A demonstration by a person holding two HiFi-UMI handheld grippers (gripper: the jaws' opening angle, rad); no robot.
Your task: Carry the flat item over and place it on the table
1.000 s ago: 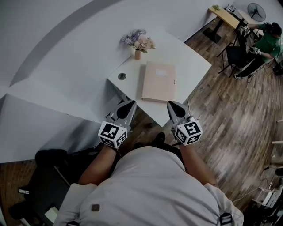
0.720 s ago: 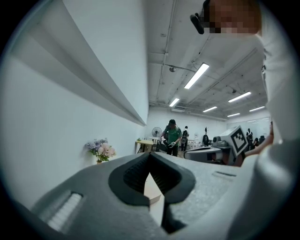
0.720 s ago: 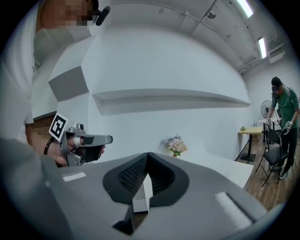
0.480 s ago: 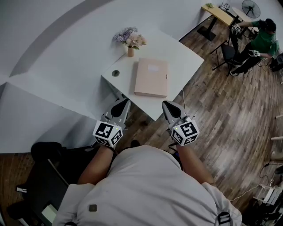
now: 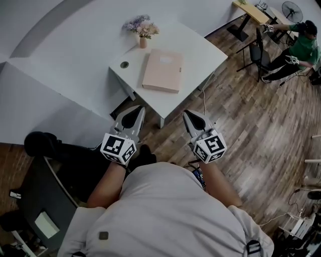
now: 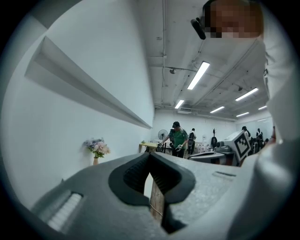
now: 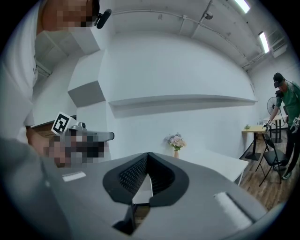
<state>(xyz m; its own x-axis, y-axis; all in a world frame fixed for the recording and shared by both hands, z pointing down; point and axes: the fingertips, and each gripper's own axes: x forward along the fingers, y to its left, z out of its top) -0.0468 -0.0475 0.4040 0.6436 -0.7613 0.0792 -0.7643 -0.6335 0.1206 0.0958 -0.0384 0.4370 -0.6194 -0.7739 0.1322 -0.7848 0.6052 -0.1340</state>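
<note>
Beige folder (image 5: pixel 161 71) bears a pale label (image 5: pixel 166 59), print illegible.

**Open-plan office workroom, seen from above and at desk height.**
White walls meet a wood-plank floor (image 5: pixel 261 125). A white surface (image 5: pixel 200 50) at upper centre carries a vase of flowers (image 5: pixel 143 30). At upper right, a person in green (image 5: pixel 303 47) works by a wooden desk (image 5: pixel 251 11), a black chair (image 5: pixel 258 47) and a standing fan (image 5: pixel 292 10). Strip lights (image 6: pixel 199 75) line the bare ceiling.

white shirt (image 5: pixel 165 211), grey grippers (image 5: pixel 136 108), black-white marker cubes (image 5: pixel 118 148).
</note>
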